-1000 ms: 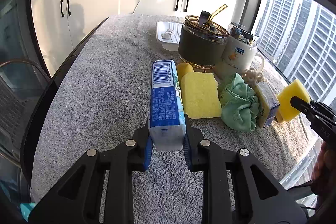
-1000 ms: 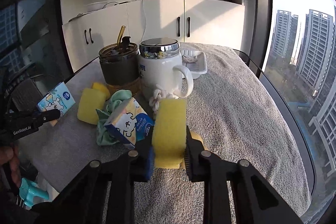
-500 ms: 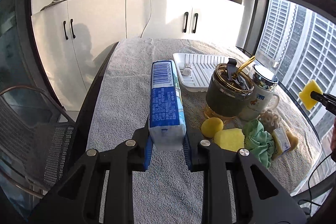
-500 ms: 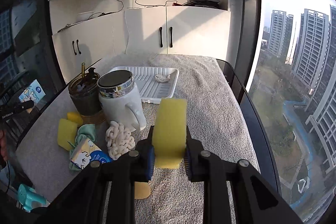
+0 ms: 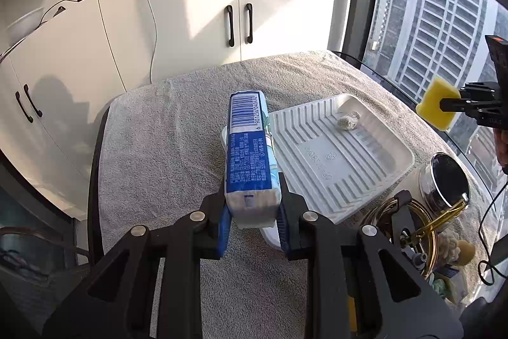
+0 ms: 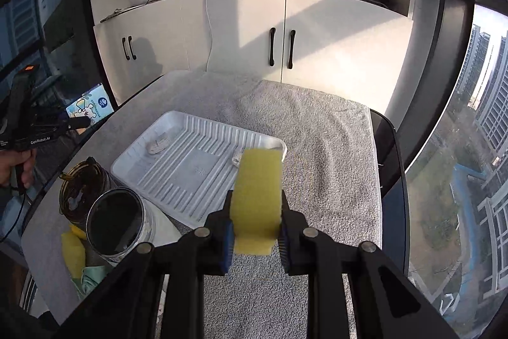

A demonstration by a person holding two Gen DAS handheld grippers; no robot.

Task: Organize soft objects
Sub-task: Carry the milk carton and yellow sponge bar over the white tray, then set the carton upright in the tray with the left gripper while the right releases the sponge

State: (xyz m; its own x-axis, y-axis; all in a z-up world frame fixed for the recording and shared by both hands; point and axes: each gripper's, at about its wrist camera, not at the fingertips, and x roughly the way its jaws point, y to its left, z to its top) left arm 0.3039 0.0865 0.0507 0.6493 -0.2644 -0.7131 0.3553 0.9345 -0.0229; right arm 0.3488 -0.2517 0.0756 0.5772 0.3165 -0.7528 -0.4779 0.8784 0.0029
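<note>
Hovering now beside white tray (image 5: 374, 180), grips unchanged.

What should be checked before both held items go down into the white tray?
1. Left gripper jaws shut on tissue pack: ok.
2. Right gripper jaws shut on yellow sponge: ok.
3. White tray has bare floor for both: ok.
4. Small beige lump in the tray lies clear of the drop spots: cannot tell.
5. Mug and jar stand outside the tray: ok.
</note>
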